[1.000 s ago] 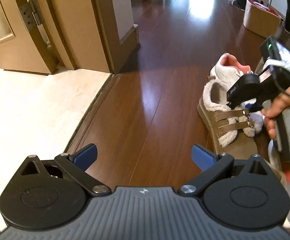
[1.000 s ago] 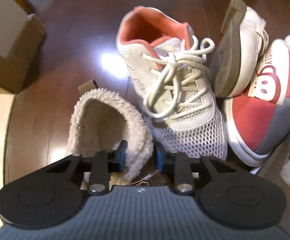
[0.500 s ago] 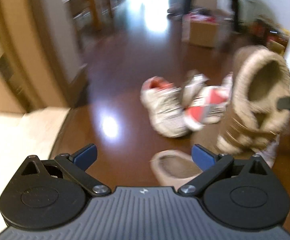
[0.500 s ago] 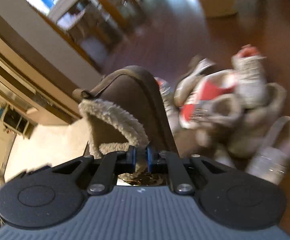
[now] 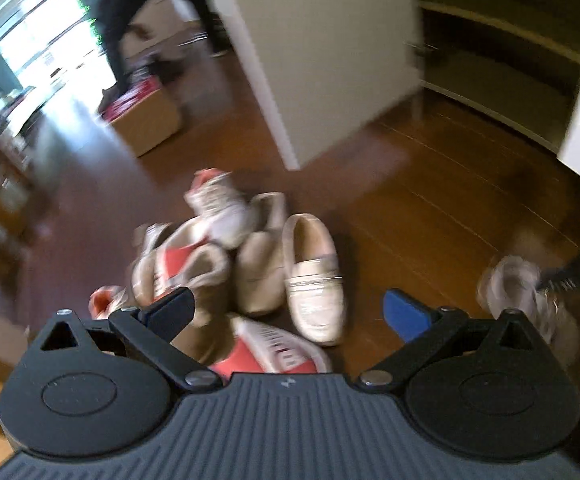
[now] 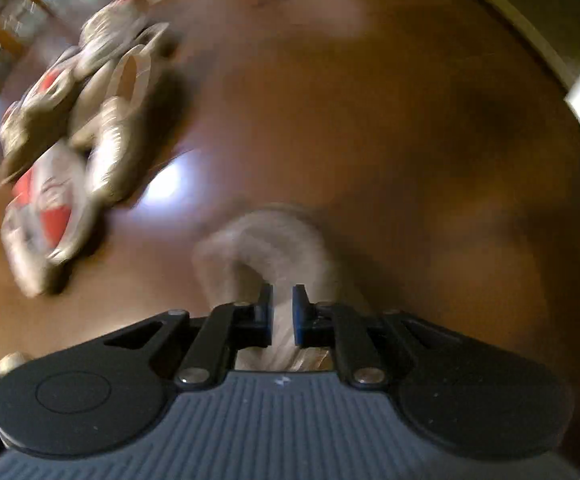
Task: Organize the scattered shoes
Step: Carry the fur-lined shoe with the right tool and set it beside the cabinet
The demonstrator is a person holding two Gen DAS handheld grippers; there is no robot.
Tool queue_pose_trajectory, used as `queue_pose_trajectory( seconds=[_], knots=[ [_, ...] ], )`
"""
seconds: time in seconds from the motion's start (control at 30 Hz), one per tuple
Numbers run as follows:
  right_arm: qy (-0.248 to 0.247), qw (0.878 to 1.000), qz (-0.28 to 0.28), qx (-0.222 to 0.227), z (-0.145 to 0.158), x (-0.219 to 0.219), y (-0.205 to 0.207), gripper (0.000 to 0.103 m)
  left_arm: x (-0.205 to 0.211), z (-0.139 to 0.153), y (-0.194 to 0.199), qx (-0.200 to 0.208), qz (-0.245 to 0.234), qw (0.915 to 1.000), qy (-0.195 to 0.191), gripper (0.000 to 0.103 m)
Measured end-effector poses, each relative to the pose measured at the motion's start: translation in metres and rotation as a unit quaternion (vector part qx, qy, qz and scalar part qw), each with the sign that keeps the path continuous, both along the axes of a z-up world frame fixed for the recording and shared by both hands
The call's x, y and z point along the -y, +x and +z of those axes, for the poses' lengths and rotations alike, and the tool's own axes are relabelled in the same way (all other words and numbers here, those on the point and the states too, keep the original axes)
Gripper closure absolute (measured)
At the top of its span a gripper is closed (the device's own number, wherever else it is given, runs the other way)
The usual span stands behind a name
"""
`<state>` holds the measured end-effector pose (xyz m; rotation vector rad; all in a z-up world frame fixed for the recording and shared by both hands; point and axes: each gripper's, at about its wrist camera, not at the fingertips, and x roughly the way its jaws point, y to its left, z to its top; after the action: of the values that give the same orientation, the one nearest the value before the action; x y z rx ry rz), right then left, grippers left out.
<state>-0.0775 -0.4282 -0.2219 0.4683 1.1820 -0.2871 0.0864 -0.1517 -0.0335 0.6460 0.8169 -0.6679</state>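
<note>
Our right gripper (image 6: 281, 312), jaws easing apart, pinches the soft fleece collar of the light slipper (image 6: 267, 240) above the floor (image 6: 390, 120), while our left gripper (image 5: 290, 312) is open and empty.

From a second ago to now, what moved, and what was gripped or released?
The right gripper has lifted the fleece-lined shoe off the pile of shoes and carried it away over bare floor; its jaws are opening slightly with the shoe's collar between them. The left gripper stayed open and empty, swinging over the pile.
</note>
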Motion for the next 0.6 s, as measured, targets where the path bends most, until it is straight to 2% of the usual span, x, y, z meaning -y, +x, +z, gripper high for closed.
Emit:
queue_pose_trajectory(
  seconds=[0.03, 0.07, 0.1, 0.2, 0.3, 0.5, 0.53, 0.57, 0.6],
  knots=[
    [-0.012, 1.0, -0.001, 0.014, 0.0, 0.002, -0.011, 0.059, 0.01, -0.004, -0.005, -0.01, -0.005, 0.9999, -0.001, 0.001],
    [-0.026, 0.999, -0.003, 0.029, -0.001, 0.003, -0.025, 0.01, 0.023, -0.012, -0.009, -0.022, -0.007, 0.9997, -0.003, 0.001],
    [-0.04, 0.998, -0.004, 0.043, -0.001, 0.003, -0.039, 0.002, 0.037, -0.02, -0.014, -0.034, -0.009, 0.9994, -0.006, 0.001],
    [-0.074, 0.995, 0.031, 0.063, -0.015, -0.013, -0.082, 0.001, 0.064, -0.045, -0.025, -0.065, -0.008, 0.9978, -0.012, 0.001],
    [-0.089, 0.993, 0.06, 0.045, -0.041, -0.037, -0.093, 0.001, 0.082, -0.07, -0.035, -0.092, 0.003, 0.9958, -0.004, 0.001],
    [-0.127, 0.991, 0.034, 0.019, -0.087, -0.056, -0.064, 0.001, 0.099, -0.1, -0.043, -0.116, 0.03, 0.9927, -0.014, 0.001],
    [-0.133, 0.991, 0.028, 0.013, -0.096, -0.057, -0.056, 0.002, 0.1, -0.103, -0.041, -0.117, 0.034, 0.9924, -0.015, 0.001],
    [-0.137, 0.99, 0.029, 0.012, -0.104, -0.057, -0.052, 0.011, 0.101, -0.107, -0.04, -0.123, 0.043, 0.9914, -0.016, 0.001],
    [-0.131, 0.99, 0.037, 0.02, -0.109, -0.053, -0.051, 0.011, 0.1, -0.111, -0.038, -0.13, 0.052, 0.99, -0.017, 0.001]
  ],
)
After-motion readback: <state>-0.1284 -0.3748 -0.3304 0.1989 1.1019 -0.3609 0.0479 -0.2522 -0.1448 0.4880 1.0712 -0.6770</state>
